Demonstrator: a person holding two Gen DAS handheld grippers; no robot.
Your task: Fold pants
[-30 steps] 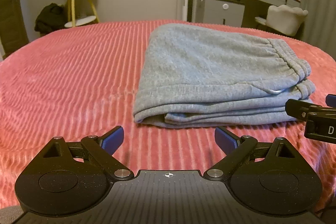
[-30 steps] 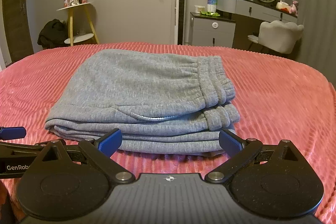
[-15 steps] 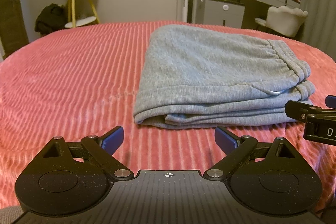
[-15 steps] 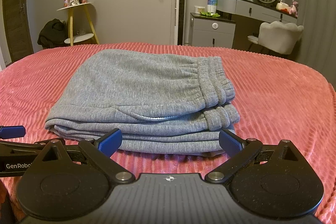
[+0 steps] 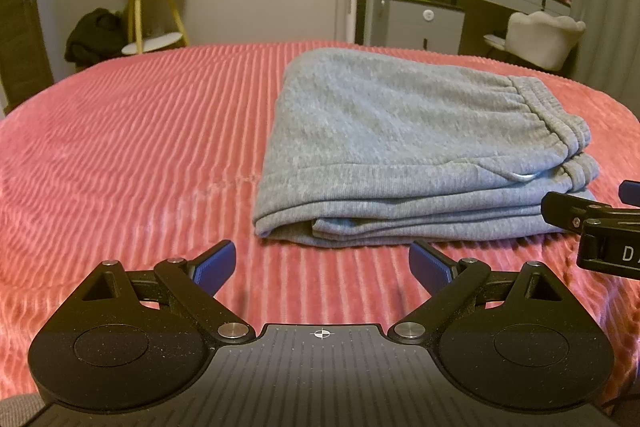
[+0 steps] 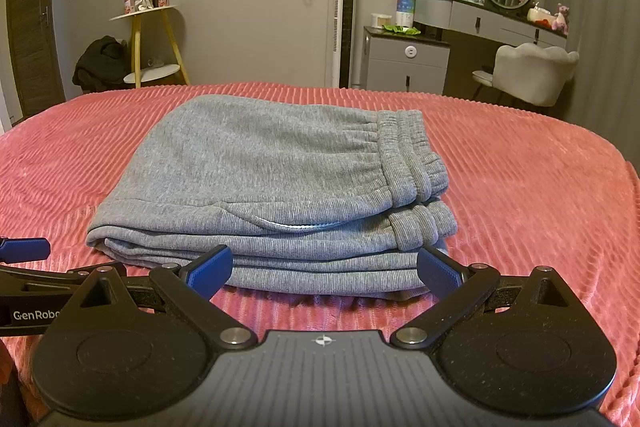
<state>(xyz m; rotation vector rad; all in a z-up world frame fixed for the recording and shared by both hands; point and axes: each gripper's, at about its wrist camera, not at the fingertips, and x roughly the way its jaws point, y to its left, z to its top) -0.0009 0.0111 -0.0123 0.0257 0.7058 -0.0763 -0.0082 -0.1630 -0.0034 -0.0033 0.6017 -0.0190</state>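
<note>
1. Your grey sweatpants (image 6: 272, 187) lie folded in a stack on the bed (image 6: 520, 187), waistband to the right, long axis left to right.
2. Your left hand-held gripper (image 5: 322, 267) and right hand-held gripper (image 6: 325, 269) hang level, both spread wide with nothing in them, just short of the stack's near edge.
3. A vanity (image 6: 488, 15) stands beyond.

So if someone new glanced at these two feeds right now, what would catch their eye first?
Most likely the grey pants, folded into a thick stack, waistband to the right, lying on the ribbed pink bedspread. Next, both tools: the left tool and the right tool sit open and empty just short of the stack's near edge.
</note>
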